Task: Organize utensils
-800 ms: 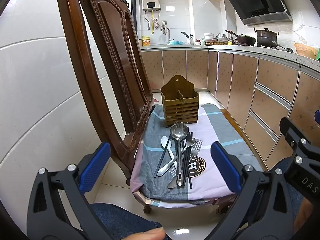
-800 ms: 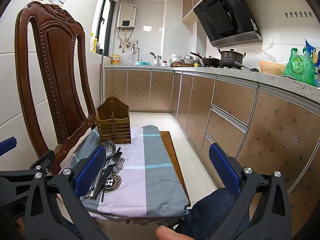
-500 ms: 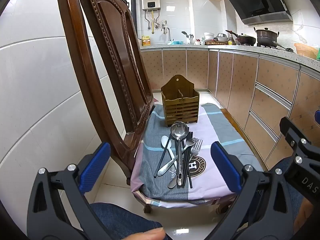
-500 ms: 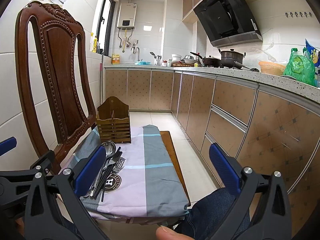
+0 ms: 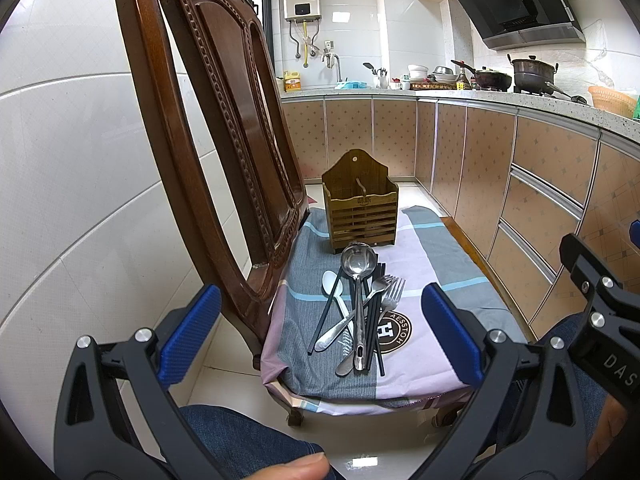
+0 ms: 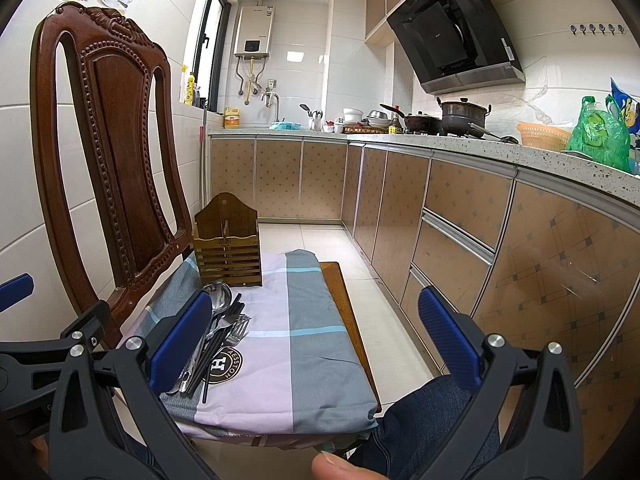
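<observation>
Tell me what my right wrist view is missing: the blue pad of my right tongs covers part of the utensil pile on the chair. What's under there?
Observer: The left wrist view shows the whole pile. A steel ladle lies on top, its bowl toward the wooden holder and its handle running to the pile's near end.
Operator: Anything in there that isn't metal or black?
Observer: Yes, a white spoon on the side nearest the chair back. A black chopstick crosses it.
Operator: And the left tongs?
Observer: The left tongs are wide open, with nothing gripped between the pads.
</observation>
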